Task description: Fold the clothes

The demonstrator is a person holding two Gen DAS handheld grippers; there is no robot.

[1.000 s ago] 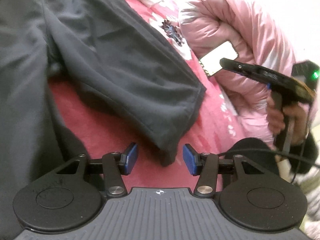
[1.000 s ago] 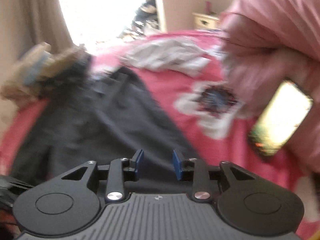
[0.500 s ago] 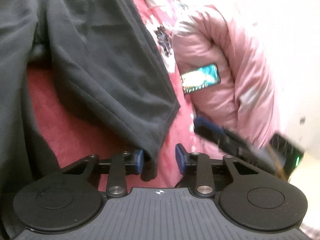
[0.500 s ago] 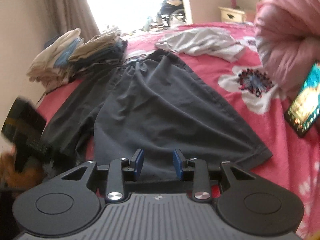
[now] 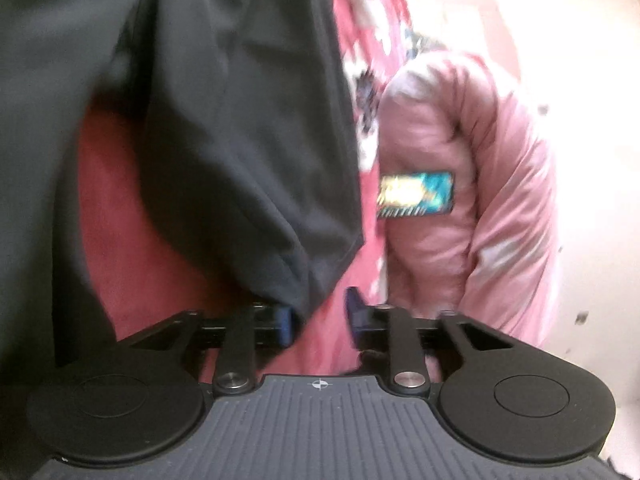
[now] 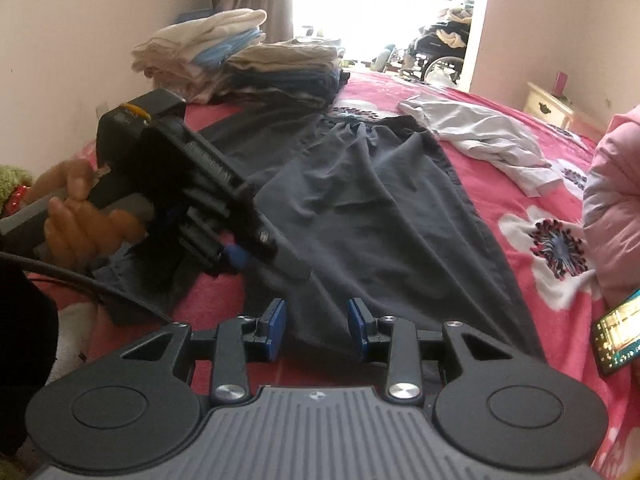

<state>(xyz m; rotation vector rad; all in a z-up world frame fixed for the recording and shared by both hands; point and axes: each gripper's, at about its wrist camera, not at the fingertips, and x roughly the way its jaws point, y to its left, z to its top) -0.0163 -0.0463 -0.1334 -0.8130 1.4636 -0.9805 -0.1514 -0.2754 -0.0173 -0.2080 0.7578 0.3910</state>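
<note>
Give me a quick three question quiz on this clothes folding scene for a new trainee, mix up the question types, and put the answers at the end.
1. True or false: the right gripper is clamped shut on the dark shorts.
2. Multiple choice: where do the stacks of folded clothes sit? A) at the far end of the bed, by the wall B) on the nightstand C) on the pink puffy jacket
3. Fill in: the lit phone rests against the pink puffy ____.

Key
1. False: its jaws stand open, with the hem of the shorts lying between them.
2. A
3. jacket
</note>
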